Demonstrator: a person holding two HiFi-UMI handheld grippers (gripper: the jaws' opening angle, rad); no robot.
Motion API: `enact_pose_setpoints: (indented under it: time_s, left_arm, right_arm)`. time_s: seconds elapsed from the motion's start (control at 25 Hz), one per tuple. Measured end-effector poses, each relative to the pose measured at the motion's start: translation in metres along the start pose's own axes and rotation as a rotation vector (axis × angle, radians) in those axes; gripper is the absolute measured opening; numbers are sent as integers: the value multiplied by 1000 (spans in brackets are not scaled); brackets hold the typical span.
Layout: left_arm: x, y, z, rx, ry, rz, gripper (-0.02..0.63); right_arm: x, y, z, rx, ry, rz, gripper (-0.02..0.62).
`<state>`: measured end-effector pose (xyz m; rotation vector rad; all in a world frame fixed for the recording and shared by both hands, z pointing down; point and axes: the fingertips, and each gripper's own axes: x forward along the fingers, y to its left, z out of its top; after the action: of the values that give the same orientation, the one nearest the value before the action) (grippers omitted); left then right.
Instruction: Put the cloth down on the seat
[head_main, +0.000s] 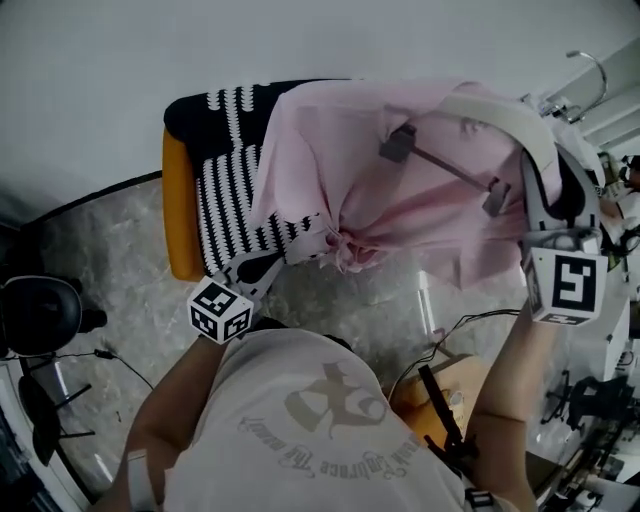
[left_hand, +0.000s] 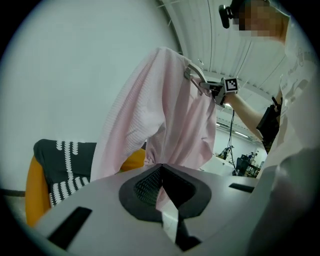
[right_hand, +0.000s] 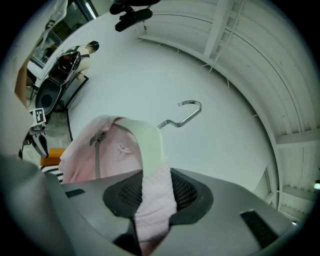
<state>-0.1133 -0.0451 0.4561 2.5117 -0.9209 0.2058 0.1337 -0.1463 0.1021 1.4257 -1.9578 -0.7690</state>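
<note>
The pink garment (head_main: 400, 205) hangs on a white hanger (head_main: 495, 105) and is held up over the seat (head_main: 180, 215). That seat has orange sides and a black-and-white patterned cover (head_main: 225, 185). In the head view it lies at 10 o'clock from the garment. The garment overlaps the seat's right part there, but contact cannot be judged.

The garment's long axis runs from the hanger end at 2 o'clock to a bunched lower end at 8 o'clock. The hanger's metal hook (head_main: 592, 68) points away toward 1 o'clock.

The right gripper (head_main: 535, 150) is clamped on the hanger's shoulder, with pink fabric wrapped over it between the jaws (right_hand: 150, 187). The left gripper (head_main: 305, 248) has its jaws closed tight on a pinch of the lower fabric (left_hand: 161, 175). From there the cloth (left_hand: 165, 107) rises toward 12 o'clock in the left gripper view.
</note>
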Motion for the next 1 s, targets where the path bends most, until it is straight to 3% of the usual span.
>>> enact_pose_setpoints:
  time_s: [0.44, 1.0]
  left_arm:
    - [-27, 72, 9, -32, -15, 40, 11]
    - [-93, 133, -4, -122, -73, 249, 11]
  right_arm:
    - [88, 19, 42, 18, -21, 16, 135]
    - [176, 57, 95, 22, -113, 96, 135]
